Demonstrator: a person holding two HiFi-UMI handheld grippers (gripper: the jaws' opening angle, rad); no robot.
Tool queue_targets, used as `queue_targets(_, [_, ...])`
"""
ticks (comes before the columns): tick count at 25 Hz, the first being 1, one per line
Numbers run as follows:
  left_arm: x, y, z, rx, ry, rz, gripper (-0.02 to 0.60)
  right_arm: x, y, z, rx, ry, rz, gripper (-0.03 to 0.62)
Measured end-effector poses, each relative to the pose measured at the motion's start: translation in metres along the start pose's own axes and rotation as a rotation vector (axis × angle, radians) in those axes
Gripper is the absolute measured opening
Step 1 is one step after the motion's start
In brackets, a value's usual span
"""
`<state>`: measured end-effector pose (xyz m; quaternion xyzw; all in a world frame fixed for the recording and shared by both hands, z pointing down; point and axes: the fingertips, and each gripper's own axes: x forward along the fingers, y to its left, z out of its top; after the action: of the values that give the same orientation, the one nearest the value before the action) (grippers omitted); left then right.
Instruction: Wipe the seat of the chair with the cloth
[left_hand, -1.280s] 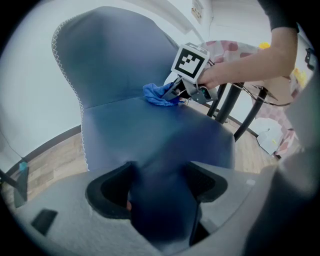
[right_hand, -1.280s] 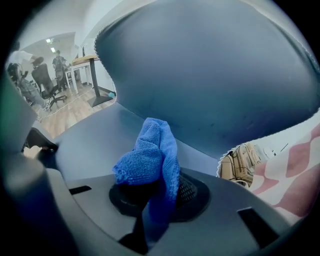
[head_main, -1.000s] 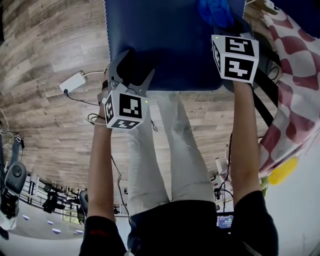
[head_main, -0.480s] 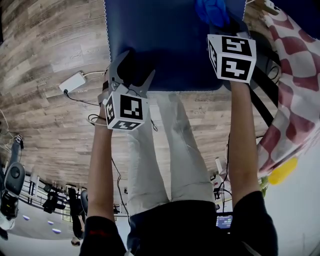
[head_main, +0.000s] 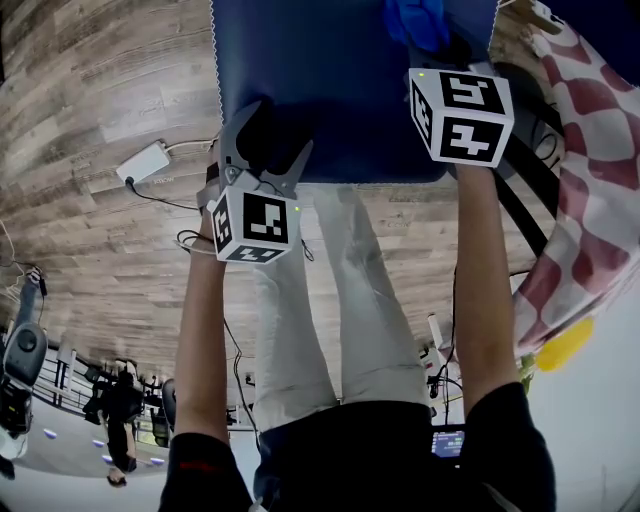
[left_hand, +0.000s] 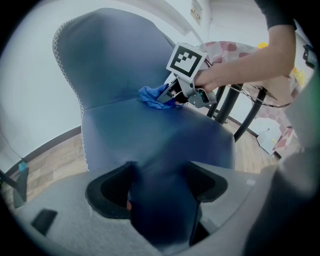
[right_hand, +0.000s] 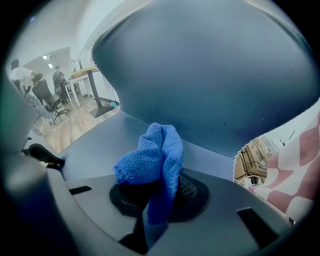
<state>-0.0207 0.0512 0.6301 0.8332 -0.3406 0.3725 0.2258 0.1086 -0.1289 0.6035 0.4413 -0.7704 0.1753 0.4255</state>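
A: Starting at the left, how does the left gripper (left_hand: 159, 187) stand?

B: Its jaws are spread wide over the front edge of the chair seat (left_hand: 150, 140). The blue upholstery shows in the gap, though whether the jaws press on it is hard to tell.

A: And farther right?

B: The right gripper (right_hand: 159, 197) pinches the blue cloth (right_hand: 152, 160), which bunches up above its jaws. The cloth sits at the back of the seat, just before the backrest (right_hand: 215, 75). Beyond the chair's right side hangs a red-and-white checked fabric (head_main: 590, 200).
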Motion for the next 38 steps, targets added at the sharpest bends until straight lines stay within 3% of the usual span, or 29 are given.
queue_targets(22, [0.0, 0.0, 0.001, 0.0, -0.005, -0.003, 0.339, 0.016, 0.113, 0.04, -0.122, -0.05, 0.202, 0.057])
queue_targets(38, [0.001, -0.001, 0.0, 0.002, -0.007, 0.004, 0.34, 0.016, 0.162, 0.052, -0.19, -0.081, 0.308, 0.057])
